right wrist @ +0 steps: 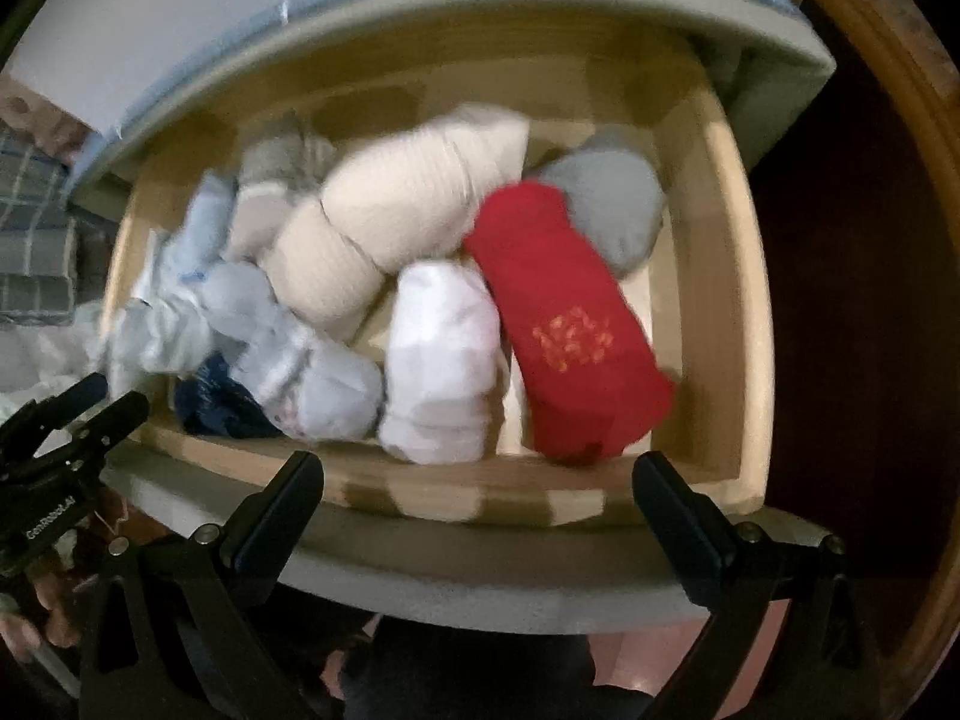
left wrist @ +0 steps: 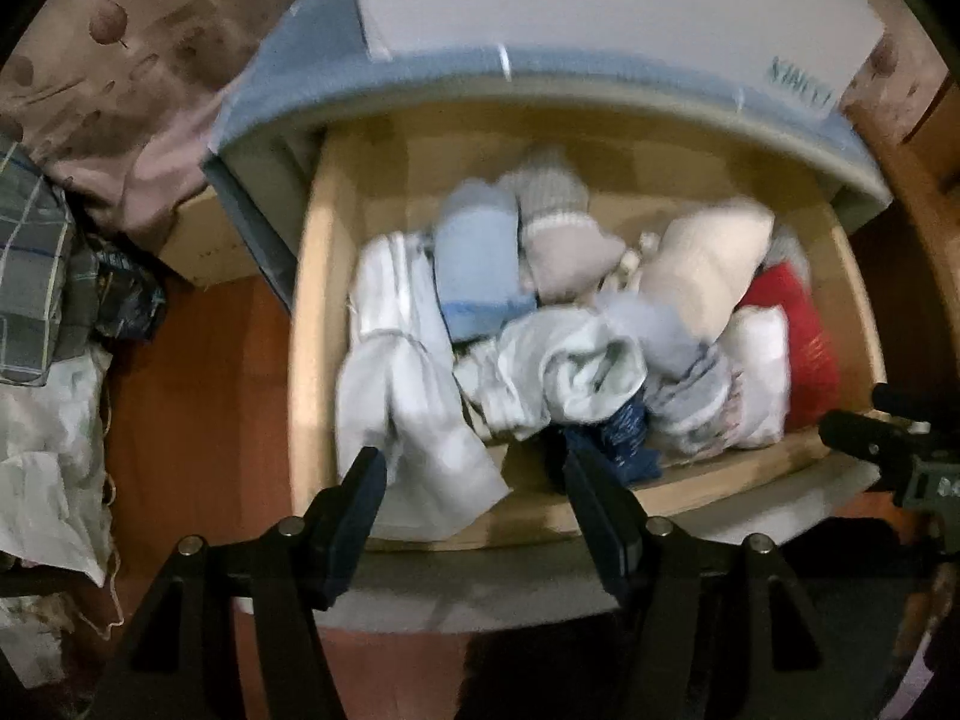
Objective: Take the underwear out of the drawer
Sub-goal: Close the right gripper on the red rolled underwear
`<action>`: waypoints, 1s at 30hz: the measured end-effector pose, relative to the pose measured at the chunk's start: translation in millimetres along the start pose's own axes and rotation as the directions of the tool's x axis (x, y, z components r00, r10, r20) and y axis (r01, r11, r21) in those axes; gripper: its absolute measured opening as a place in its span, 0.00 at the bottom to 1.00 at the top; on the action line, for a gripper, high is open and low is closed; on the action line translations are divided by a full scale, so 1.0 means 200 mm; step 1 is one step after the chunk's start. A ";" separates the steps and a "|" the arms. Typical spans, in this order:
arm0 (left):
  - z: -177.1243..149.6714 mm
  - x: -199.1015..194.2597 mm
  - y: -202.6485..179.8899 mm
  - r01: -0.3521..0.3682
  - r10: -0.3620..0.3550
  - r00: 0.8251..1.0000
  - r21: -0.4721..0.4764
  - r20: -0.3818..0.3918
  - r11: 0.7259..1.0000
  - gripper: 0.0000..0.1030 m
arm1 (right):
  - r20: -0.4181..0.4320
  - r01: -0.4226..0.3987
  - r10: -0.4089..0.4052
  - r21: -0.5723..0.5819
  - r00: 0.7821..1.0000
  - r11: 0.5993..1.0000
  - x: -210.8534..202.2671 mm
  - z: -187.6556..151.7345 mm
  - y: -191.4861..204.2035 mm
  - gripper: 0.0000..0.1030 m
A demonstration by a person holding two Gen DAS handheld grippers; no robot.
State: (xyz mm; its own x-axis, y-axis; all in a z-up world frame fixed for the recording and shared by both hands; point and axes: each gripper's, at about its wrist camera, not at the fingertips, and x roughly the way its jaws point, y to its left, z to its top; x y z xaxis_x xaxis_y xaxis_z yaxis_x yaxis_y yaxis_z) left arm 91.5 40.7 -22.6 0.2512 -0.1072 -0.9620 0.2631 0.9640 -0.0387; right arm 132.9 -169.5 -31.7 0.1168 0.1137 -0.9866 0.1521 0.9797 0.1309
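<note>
blurrily, both hand-held grippers, left [left wrist: 471, 462] and right [right wrist: 477, 468], gape empty over the drawer [right wrist: 720, 312].

This is a bedroom or clothes-storage corner of a home. An open wooden drawer [left wrist: 312, 300] is packed with rolled socks and folded underwear [right wrist: 438, 360]. At 10 o'clock in the left wrist view lies patterned brownish bedding [left wrist: 102, 60], with a plaid cloth [left wrist: 30, 276] at 9 o'clock. A white cardboard box [left wrist: 600, 0] sits on top at 12 o'clock, above a reddish floor [left wrist: 198, 390].
</note>
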 end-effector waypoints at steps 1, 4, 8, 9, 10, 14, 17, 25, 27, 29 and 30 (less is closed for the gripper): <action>0.01 -0.03 0.02 0.009 -0.009 1.000 -0.011 0.010 1.000 0.62 | 0.023 -0.002 0.002 -0.002 1.000 1.000 -0.04 0.02 -0.01 0.99; 0.05 -0.13 0.09 0.002 0.000 0.999 -0.035 0.046 0.999 0.62 | 0.057 -0.009 0.010 -0.011 0.998 1.000 -0.14 0.05 -0.05 0.99; 0.09 -0.16 0.16 -0.014 0.016 0.999 -0.068 0.031 0.998 0.62 | 0.066 -0.027 0.028 -0.020 0.997 0.999 -0.23 0.10 -0.11 0.99; 0.09 -0.15 0.16 -0.015 0.016 1.000 -0.077 0.017 0.997 0.62 | 0.064 -0.028 0.029 -0.020 0.998 0.999 -0.25 0.08 -0.13 0.99; 0.09 -0.13 0.17 -0.013 0.013 1.000 -0.085 0.002 0.996 0.62 | 0.058 -0.025 0.026 -0.020 0.998 0.999 -0.25 0.10 -0.15 0.99; 0.07 -0.09 0.19 -0.003 0.001 1.000 -0.107 -0.020 0.994 0.62 | 0.018 -0.015 0.015 -0.019 1.000 1.000 -0.28 0.12 -0.21 0.89; 0.09 -0.07 0.19 -0.010 0.007 1.000 -0.105 -0.031 0.994 0.62 | -0.019 -0.011 0.011 -0.032 1.000 0.999 -0.21 0.14 -0.22 0.79; 0.13 -0.03 0.21 -0.023 0.019 0.999 -0.109 -0.042 0.994 0.62 | -0.089 0.044 -0.052 -0.095 0.995 0.995 -0.01 0.18 -0.15 0.64; 0.13 -0.01 0.22 -0.023 0.017 0.999 -0.113 -0.050 0.993 0.62 | -0.097 0.061 -0.071 -0.106 0.993 0.993 0.04 0.19 -0.15 0.64; 0.13 0.00 0.24 -0.022 0.015 0.998 -0.117 -0.055 0.993 0.62 | -0.111 0.079 -0.092 -0.117 0.990 0.990 0.08 0.20 -0.15 0.64; 0.13 0.01 0.24 -0.022 0.016 0.998 -0.119 -0.058 0.993 0.62 | -0.118 0.085 -0.099 -0.122 0.988 0.989 0.10 0.20 -0.15 0.64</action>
State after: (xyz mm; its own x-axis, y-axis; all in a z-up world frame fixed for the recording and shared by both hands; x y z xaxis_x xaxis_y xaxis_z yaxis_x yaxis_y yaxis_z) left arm 129.5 80.9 -19.1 0.2011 -0.0780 -0.9765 0.1447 0.9883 -0.0491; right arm 169.2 -202.4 -51.6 -0.0152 0.0349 -0.9993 0.0410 0.9986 0.0343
